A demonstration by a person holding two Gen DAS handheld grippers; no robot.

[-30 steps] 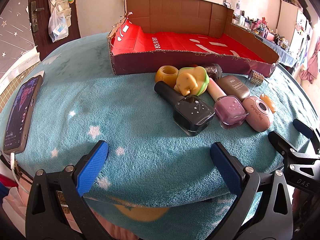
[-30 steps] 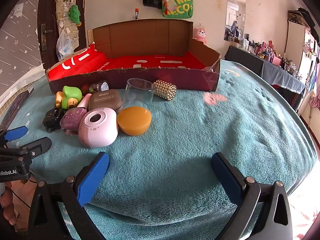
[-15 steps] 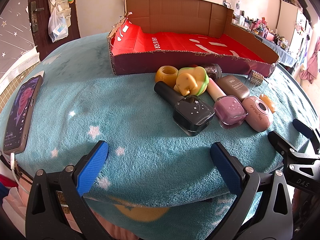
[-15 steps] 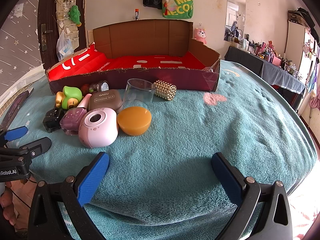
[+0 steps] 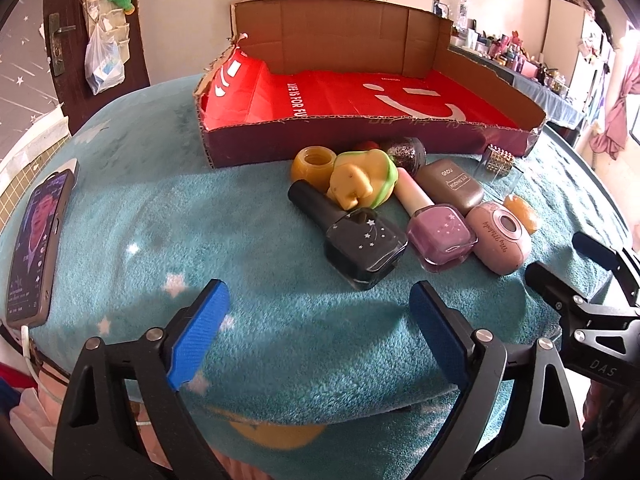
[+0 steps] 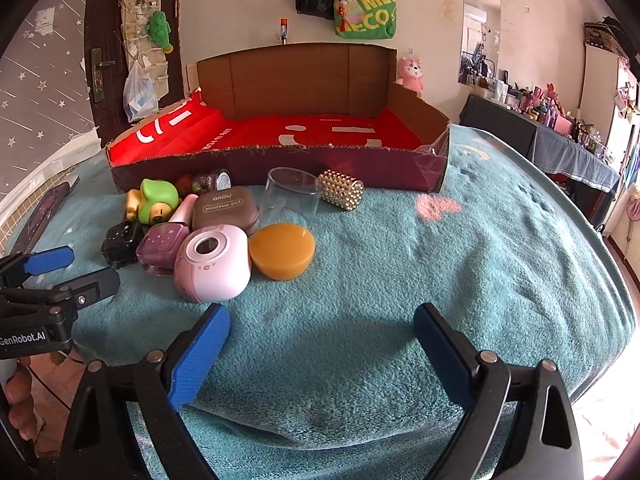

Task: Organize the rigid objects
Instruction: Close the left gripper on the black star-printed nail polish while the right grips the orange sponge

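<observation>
Cosmetics are lying clustered before the red-lined box: 2 square nail-polish bottles, black and mauve. Left gripper and right gripper are narrowing slightly, both empty.

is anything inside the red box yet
No, the red box shows only its bare red lining, while the orange puck and the other items sit on the blanket in front of it.

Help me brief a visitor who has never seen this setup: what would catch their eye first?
Probably the big cardboard box with its bright red lining, open and with nothing in it, at the back of the teal blanket. Right in front of it lies a tight cluster of small things, among them a pink case, an orange puck and a black nail polish bottle. Both grippers hang open near the blanket's front edge, holding nothing.
</observation>
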